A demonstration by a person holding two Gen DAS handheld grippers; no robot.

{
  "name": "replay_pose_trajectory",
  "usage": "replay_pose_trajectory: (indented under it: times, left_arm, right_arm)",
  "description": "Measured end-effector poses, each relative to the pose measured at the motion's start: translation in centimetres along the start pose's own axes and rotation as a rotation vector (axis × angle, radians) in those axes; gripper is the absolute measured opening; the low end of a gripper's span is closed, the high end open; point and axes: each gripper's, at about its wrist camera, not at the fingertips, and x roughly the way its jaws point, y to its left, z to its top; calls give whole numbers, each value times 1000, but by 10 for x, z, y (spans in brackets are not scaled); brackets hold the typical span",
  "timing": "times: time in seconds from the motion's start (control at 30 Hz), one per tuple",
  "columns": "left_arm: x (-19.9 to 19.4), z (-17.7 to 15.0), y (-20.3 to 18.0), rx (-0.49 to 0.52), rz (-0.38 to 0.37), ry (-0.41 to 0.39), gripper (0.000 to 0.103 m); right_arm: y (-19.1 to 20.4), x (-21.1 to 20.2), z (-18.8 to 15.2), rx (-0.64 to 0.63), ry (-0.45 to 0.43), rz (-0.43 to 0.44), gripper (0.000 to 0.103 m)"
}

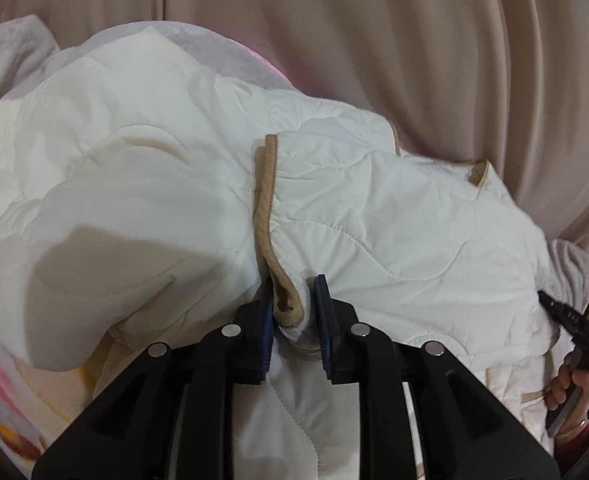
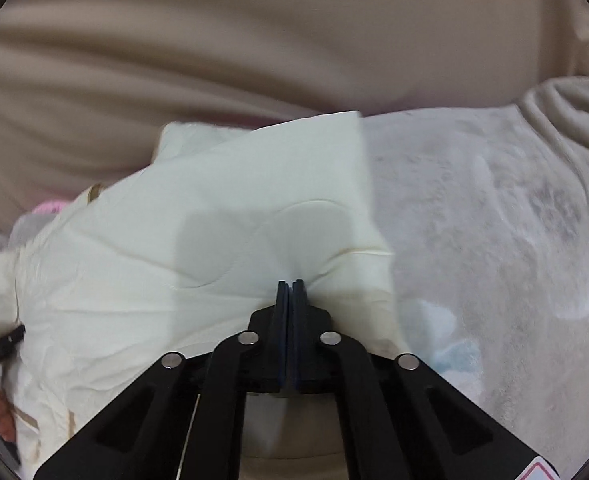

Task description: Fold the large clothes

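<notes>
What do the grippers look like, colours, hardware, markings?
Both the left gripper and the right gripper are matte black, with angular linkage arms, round silver pivot pins and dark blue ribbed pads. A red and white sticker sits at the right one's lower corner. No cables are visible.

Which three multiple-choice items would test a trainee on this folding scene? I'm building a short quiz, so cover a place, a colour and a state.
1. Where does the left gripper meet the quilted jacket?
A. At its tan-trimmed edge
B. At a sleeve cuff
C. Nowhere near it

2. What colour is the trim on the jacket?
A. Blue
B. Tan
C. Red

3. How do the right gripper's jaws stand?
A. Wide open
B. Half open around a hanger
C. Closed together at the cream fabric

Answers: 1 A, the trimmed edge sits between the left fingers in the left wrist view. 2 B, the binding is tan against cream cloth. 3 C, the pads meet with no visible gap, fabric puckering at their tips.
</notes>
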Motion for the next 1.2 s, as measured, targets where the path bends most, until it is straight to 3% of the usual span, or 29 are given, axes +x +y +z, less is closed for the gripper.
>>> replay_pose_trajectory:
  times: [0.13,0.23,0.33,0.37,0.4,0.43,0.53,0.63,0.77,0.9,0.97,1.1,1.17,1.2]
  left_arm:
    - [-27,1,20,-81,-15,-28,24]
    - [-53,5,34,-102,29,-56,24]
    - [-85,12,59,-145,22,-85,25]
    - [-97,15,72,-176,45,-94,31]
    - [-110,15,85,-203,82,-117,47]
    - [-125,16,100,-234,122,-155,56]
    - [-160,23,154,-319,262,-238,58]
    - [-173,30,208,-430,349,-247,60]
    - [-165,31,265,-579,407,-212,60]
    - [-151,21,295,-715,356,-217,60]
    - [-152,22,300,-713,356,-241,60]
    - [-141,30,287,-601,417,-218,59]
    - [-137,33,281,-570,416,-217,42]
    - [-136,36,278,-552,403,-216,23]
  right_arm:
    - [4,-32,-11,-47,-11,22,2]
    - [8,-16,-33,-160,66,-71,1]
    - [7,-23,-33,-131,71,-84,2]
    - [10,-32,-33,-128,60,-73,7]
    - [13,-41,-36,-127,54,-46,10]
    - [17,-51,-42,-128,54,-17,12]
    - [25,-71,-64,-141,75,63,13]
    - [27,-80,-90,-157,85,93,17]
    - [23,-74,-108,-137,110,100,28]
    - [12,-69,-107,-88,119,125,28]
    - [8,-69,-107,-73,118,135,29]
    - [14,-74,-104,-88,101,115,31]
    - [25,-78,-101,-130,78,120,32]
    - [31,-79,-100,-153,64,117,33]
